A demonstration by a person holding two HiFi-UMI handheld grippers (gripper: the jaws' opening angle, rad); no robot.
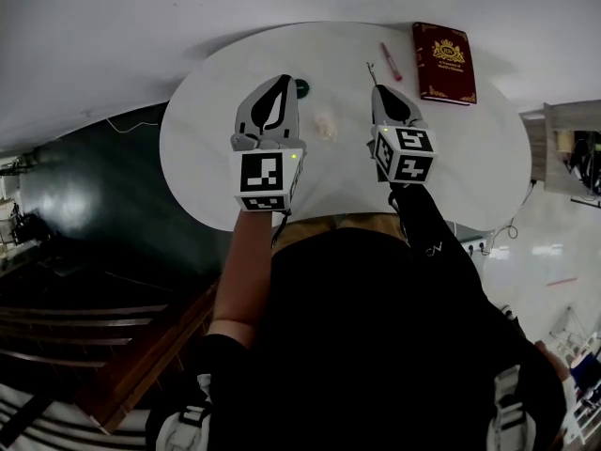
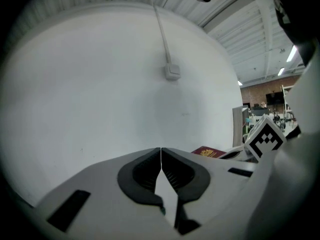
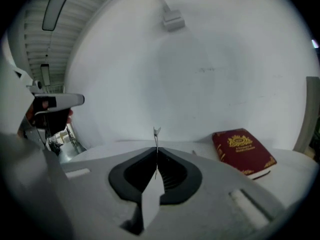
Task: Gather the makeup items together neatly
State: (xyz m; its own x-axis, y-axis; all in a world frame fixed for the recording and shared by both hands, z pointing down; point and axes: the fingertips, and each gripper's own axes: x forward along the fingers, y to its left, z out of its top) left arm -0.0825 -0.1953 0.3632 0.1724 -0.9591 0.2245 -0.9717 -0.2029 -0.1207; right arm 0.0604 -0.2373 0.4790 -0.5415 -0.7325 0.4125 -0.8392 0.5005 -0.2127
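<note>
Here, in the head view, a person leans over a round white surface [image 1: 202,148] with a tool in each hand. The left hand-held gripper [image 1: 283,81] hangs closed and empty just beside a small dark green pot [image 1: 301,87]. A pale puff [image 1: 325,125] lies between the two tools. The right hand-held gripper [image 1: 377,88] is clamped on a slim metal tool [image 1: 372,71] that juts toward the far side, near a pink tube [image 1: 391,62]. A red book [image 1: 443,61] lies at the far right.

The left gripper view shows the left hand-held gripper [image 2: 161,150] with its jaws meeting and nothing between them, the red book [image 2: 209,151] off to the right.

The right gripper view shows the right hand-held gripper [image 3: 156,149] pinched shut on the slim metal tool [image 3: 156,133], whose tip stands clear of the jaws. The red book [image 3: 243,151] lies to the right.

The makeup items lie apart, so the gathering looks barely begun, with the slim tool apparently being carried to its place. The next move calls for a low, gentle release beside a neighbouring item, since so thin a piece could skid or roll.
</note>
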